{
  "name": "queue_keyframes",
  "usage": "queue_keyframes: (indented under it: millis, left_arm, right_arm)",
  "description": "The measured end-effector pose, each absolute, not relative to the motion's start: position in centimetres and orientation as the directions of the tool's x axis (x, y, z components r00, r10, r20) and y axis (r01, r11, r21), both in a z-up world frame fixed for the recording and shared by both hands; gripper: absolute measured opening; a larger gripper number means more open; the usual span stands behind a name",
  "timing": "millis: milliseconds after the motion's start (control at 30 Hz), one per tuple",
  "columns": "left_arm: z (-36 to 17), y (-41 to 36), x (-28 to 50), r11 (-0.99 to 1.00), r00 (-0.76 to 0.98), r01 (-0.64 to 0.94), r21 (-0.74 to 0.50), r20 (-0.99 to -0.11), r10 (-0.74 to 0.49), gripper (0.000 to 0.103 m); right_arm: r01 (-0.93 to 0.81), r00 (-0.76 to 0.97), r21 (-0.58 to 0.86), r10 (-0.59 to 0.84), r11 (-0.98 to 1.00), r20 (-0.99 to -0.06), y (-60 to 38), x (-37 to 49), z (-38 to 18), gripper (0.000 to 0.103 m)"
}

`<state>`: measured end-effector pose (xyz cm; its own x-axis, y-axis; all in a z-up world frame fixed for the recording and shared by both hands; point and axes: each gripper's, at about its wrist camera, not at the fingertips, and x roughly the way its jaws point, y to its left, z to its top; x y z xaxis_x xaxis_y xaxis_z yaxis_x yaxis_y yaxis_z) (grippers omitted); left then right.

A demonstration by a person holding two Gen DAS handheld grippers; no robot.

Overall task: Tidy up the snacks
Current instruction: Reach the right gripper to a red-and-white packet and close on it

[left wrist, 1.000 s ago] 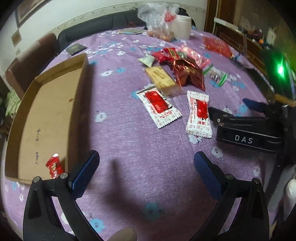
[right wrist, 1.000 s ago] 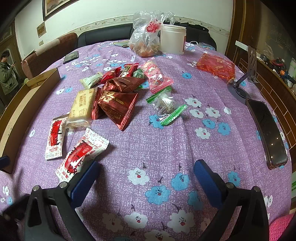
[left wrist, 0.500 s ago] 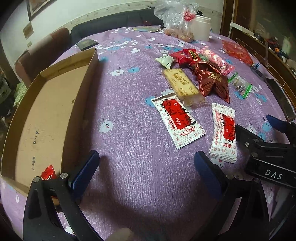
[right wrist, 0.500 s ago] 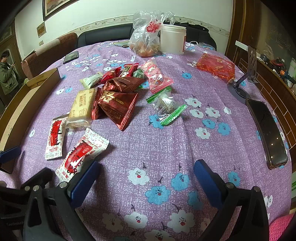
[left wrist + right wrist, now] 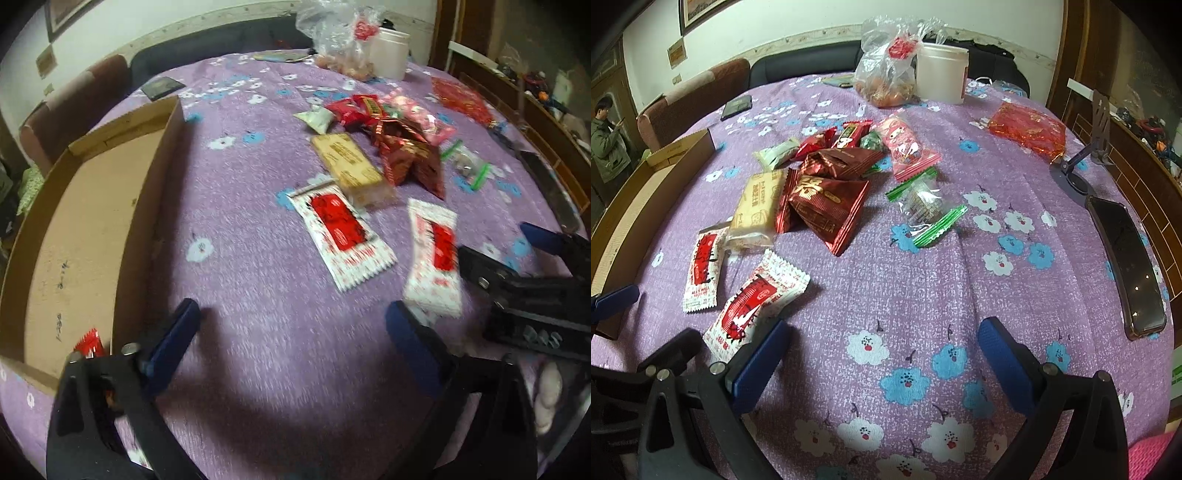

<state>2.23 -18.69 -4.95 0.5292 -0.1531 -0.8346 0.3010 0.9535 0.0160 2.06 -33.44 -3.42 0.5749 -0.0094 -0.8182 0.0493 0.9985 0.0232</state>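
At lower centre of the left wrist view, the left gripper (image 5: 291,321) is held wide apart over bare purple bench (image 5: 258,258), its fingers just narrowed, nothing between. Two white snack packets (image 5: 341,236) lie ahead; the cardboard box (image 5: 85,229) sits left. The right gripper (image 5: 882,339) is spread, empty.

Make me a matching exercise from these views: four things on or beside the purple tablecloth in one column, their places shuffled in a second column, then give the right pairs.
Things:
1. cardboard tray
2. white tub
3. phone
4. beige biscuit pack

Places:
A. at the table's right edge, lying flat
B. at the table's left edge, with one small red snack inside
C. at the far side, next to a clear plastic bag
D. against the dark red packets, on their left

Pairs: 1-B, 2-C, 3-A, 4-D
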Motion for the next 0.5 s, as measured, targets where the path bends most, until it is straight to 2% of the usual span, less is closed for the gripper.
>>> queue_keyframes:
  millis: [33, 100, 167, 233, 267, 333, 433, 500]
  left_arm:
    - [-4.2, -18.4, 1.4, 0.949, 0.546, 0.314, -0.005, -0.817, -0.185, 0.088]
    - [-2.6, -17.5, 0.1, 0.944, 0.592, 0.327, -0.038, -0.771, -0.236, 0.088]
    - [0.4, -16.0, -1.6, 0.942, 0.677, 0.332, -0.056, -0.681, -0.279, 0.088]
    - [2.8, -14.5, -2.7, 0.945, 0.742, 0.323, -0.054, -0.605, -0.288, 0.089]
    - [3.7, -13.6, -3.1, 0.945, 0.765, 0.323, -0.061, -0.571, -0.298, 0.089]
    - [4.2, -12.0, -2.7, 0.932, 0.746, 0.343, -0.118, -0.568, -0.347, 0.09]
    - [4.2, -9.7, -1.1, 0.952, 0.711, 0.262, -0.157, -0.636, -0.3, 0.09]
    - [5.2, -6.8, -1.2, 0.956, 0.749, 0.21, -0.205, -0.594, -0.292, 0.09]
  right_arm:
    - [0.046, 0.573, 0.021, -0.009, 0.999, -0.82, -33.4, 2.1, -3.4, 0.103]
    - [0.028, 0.569, 0.022, 0.002, 0.999, -0.823, -33.5, 2.3, -3.3, 0.103]
    - [0.01, 0.57, 0.032, 0.02, 0.999, -0.822, -33.6, 2.2, -3.2, 0.103]
    - [0.018, 0.601, 0.051, 0.03, 0.999, -0.799, -34.0, 1.1, -2.5, 0.087]
    - [0.015, 0.622, 0.063, 0.039, 0.998, -0.782, -34.1, 0.5, -2.0, 0.086]
    - [-0.004, 0.671, 0.106, 0.082, 0.994, -0.737, -33.9, -0.8, -0.7, 0.085]
    - [-0.052, 0.694, 0.15, 0.144, 0.987, -0.706, -32.6, -1.3, 0.6, 0.084]
    - [-0.07, 0.691, 0.15, 0.156, 0.986, -0.705, -31.6, -1.0, 0.8, 0.082]
